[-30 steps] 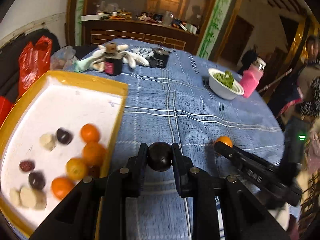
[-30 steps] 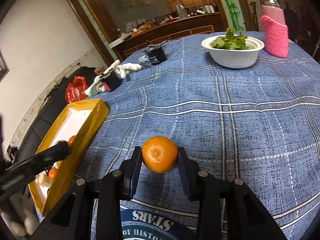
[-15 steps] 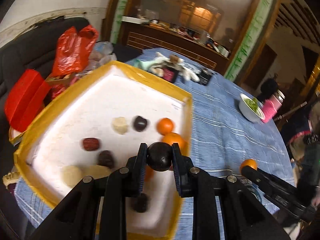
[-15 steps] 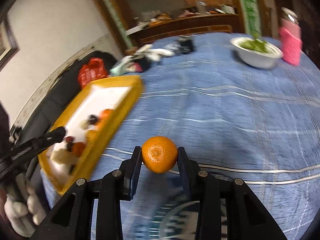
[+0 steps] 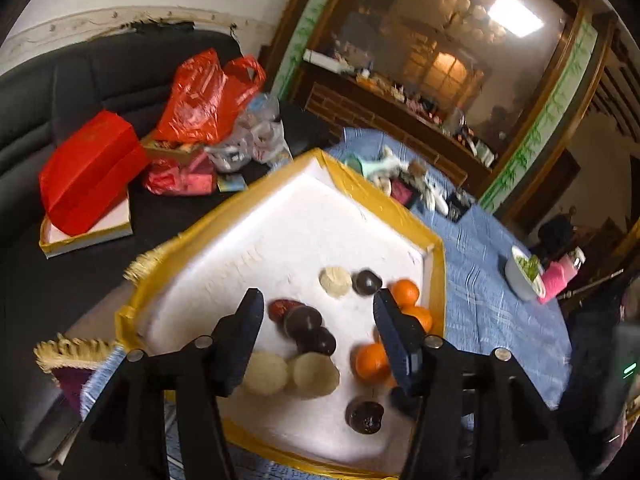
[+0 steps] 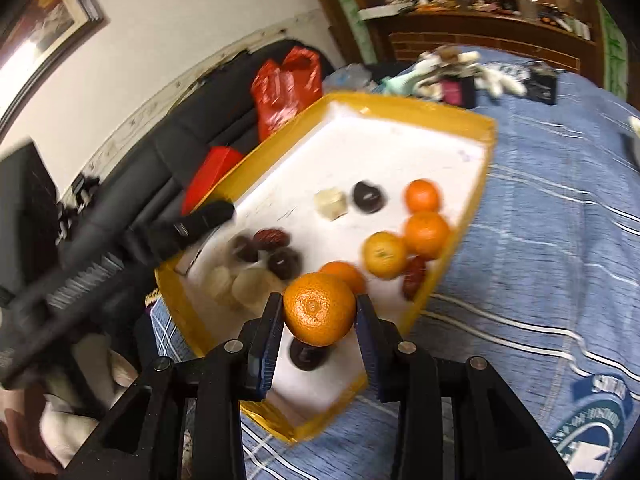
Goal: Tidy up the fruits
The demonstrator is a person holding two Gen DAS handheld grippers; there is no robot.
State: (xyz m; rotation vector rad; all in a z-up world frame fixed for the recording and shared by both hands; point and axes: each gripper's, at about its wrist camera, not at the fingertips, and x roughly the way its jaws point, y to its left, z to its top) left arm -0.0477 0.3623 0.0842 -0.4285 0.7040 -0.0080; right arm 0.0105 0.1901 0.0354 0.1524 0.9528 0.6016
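A white tray with a yellow rim (image 5: pixel 280 232) (image 6: pixel 400 152) holds several oranges (image 5: pixel 372 362), dark round fruits (image 5: pixel 304 322), pale round pieces (image 5: pixel 314 374) and a red date (image 5: pixel 280 308). My left gripper (image 5: pixel 318 316) is open and empty above the tray, over the dark fruits. It shows at the left of the right wrist view (image 6: pixel 192 224). My right gripper (image 6: pixel 318 314) is shut on an orange (image 6: pixel 319 314) and holds it over the tray's near corner, above a dark fruit (image 6: pixel 308 354).
The tray lies on a blue checked tablecloth (image 6: pixel 552 240). A black sofa with red bags (image 5: pixel 208 96) and a red box (image 5: pixel 90 168) is beyond the tray. A white bowl of greens (image 5: pixel 524 274), a pink cup (image 5: pixel 556 280) and clutter (image 6: pixel 460 76) stand on the far table.
My left gripper has opened and let go of the dark fruit, which now lies in the tray. My right gripper has carried the orange left to above the tray's near corner.
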